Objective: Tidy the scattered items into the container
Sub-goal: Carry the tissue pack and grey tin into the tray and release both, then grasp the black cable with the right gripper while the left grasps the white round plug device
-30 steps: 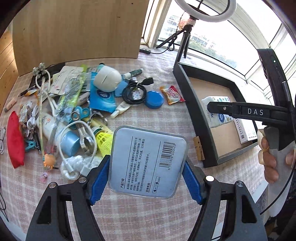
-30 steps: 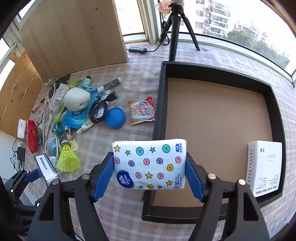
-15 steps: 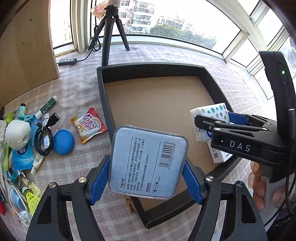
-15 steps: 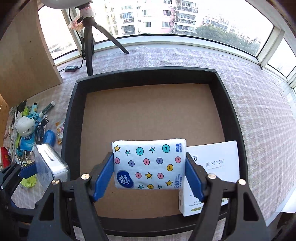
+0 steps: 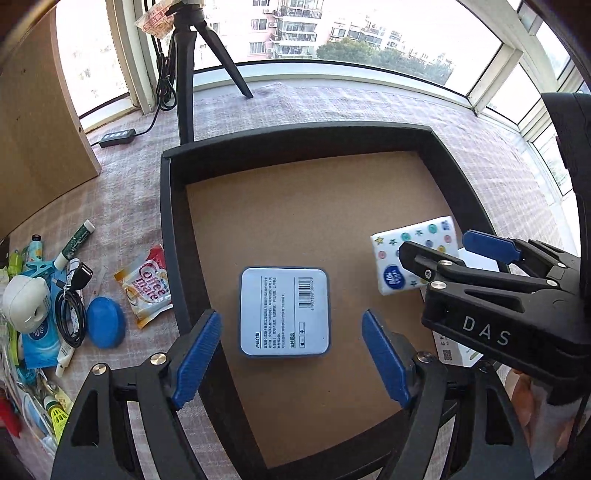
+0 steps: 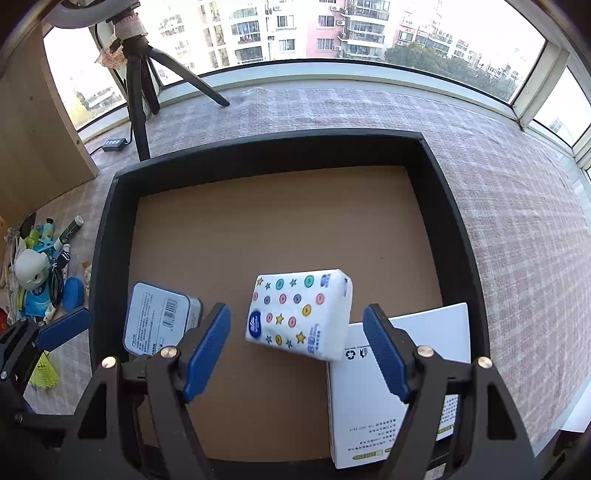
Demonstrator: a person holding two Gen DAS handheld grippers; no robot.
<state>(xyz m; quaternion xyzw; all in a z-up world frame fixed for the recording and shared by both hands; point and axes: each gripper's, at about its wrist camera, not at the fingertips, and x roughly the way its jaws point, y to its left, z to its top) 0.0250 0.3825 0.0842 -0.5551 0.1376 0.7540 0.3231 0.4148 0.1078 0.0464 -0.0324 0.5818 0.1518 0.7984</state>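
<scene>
A checked cloth-covered table (image 5: 351,107) carries a black container (image 5: 168,221), a tripod (image 5: 184,74) and scattered clutter (image 5: 74,295).

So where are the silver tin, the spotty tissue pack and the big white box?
Silver tin (image 5: 284,311), left wrist view, middle of its label.
Tissue pack (image 6: 300,313), right wrist view, centre of its patterned face.
White box (image 6: 369,398), right wrist view, its top face.

A black tripod (image 5: 186,70) stands upper left; a power strip (image 5: 117,137) lies beside a wooden panel (image 5: 40,147); apartment blocks (image 6: 295,26) fill the windows.
</scene>
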